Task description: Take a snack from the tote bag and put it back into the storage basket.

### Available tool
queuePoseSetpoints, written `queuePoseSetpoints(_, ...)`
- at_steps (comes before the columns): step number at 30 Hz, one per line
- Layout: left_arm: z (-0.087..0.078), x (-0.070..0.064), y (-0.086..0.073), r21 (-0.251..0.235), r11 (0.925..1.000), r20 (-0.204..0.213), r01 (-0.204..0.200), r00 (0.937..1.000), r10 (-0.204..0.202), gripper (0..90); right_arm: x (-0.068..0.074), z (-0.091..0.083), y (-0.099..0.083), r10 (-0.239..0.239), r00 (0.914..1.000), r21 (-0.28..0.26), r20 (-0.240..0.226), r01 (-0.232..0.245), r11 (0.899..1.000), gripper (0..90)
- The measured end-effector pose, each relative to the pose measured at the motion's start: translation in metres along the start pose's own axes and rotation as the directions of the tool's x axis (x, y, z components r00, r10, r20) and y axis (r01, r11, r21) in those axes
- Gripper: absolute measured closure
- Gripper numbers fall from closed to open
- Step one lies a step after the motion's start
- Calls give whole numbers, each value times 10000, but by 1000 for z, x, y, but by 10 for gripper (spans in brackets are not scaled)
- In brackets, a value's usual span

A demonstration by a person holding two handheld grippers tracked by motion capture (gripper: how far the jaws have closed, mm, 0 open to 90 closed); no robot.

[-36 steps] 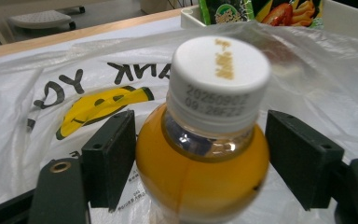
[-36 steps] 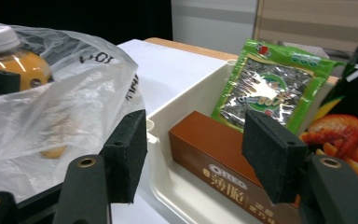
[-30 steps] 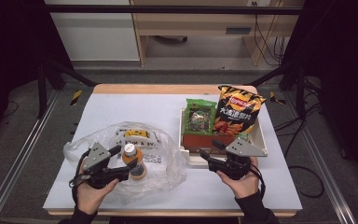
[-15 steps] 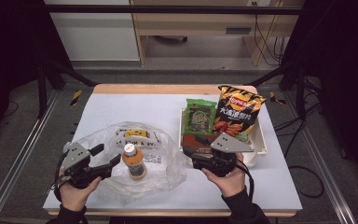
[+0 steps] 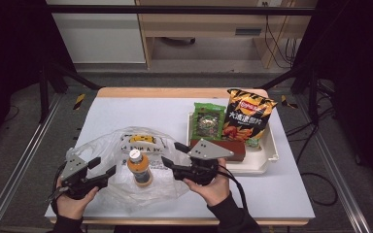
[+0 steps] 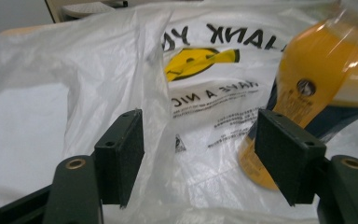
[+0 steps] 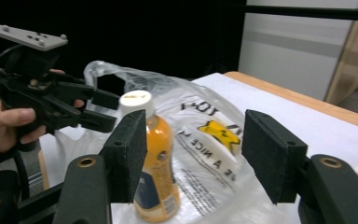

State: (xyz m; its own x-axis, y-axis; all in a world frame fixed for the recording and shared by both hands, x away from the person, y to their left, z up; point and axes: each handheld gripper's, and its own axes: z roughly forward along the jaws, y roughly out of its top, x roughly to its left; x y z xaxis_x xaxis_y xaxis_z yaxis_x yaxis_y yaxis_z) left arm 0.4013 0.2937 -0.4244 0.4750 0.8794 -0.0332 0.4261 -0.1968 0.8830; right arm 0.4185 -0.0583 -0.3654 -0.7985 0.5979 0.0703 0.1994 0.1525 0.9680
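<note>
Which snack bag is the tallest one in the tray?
The orange chip bag. It stands at the right of the tray and rises higher than the green bag beside it.

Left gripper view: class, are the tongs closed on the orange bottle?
No. The left tongs stand wide open, with the plastic bag between them and the orange bottle beside the right jaw.

The high view is looking forward and down from above the person's side of the table (image 5: 291,194), taking in both grippers from some way off. The left gripper view is riding on the left gripper (image 6: 198,149), looking along its jaws at very close range onto the plastic bag (image 6: 121,60) and the orange bottle (image 6: 317,79). The right gripper view is facing across from the right gripper (image 7: 193,154), sharing that bag (image 7: 205,121) and bottle (image 7: 156,168) and showing the left gripper (image 7: 100,109) beyond.
</note>
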Motion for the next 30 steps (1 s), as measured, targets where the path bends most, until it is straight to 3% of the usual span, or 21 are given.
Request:
queuePoseSetpoints(7,5,6,-15,269,9996,-155,114,9998,-110,365,15,27,-12,-89,9994,527,-347,107,9986,383)
queuePoseSetpoints(19,8,12,-19,470,9987,-251,176,9995,-165,367,27,65,-31,-228,9979,1272,-599,303,9914,338)
queuePoseSetpoints(30,9,14,-21,546,9982,-289,234,9993,-218,367,32,86,-38,-124,9978,1293,-649,208,9914,299)
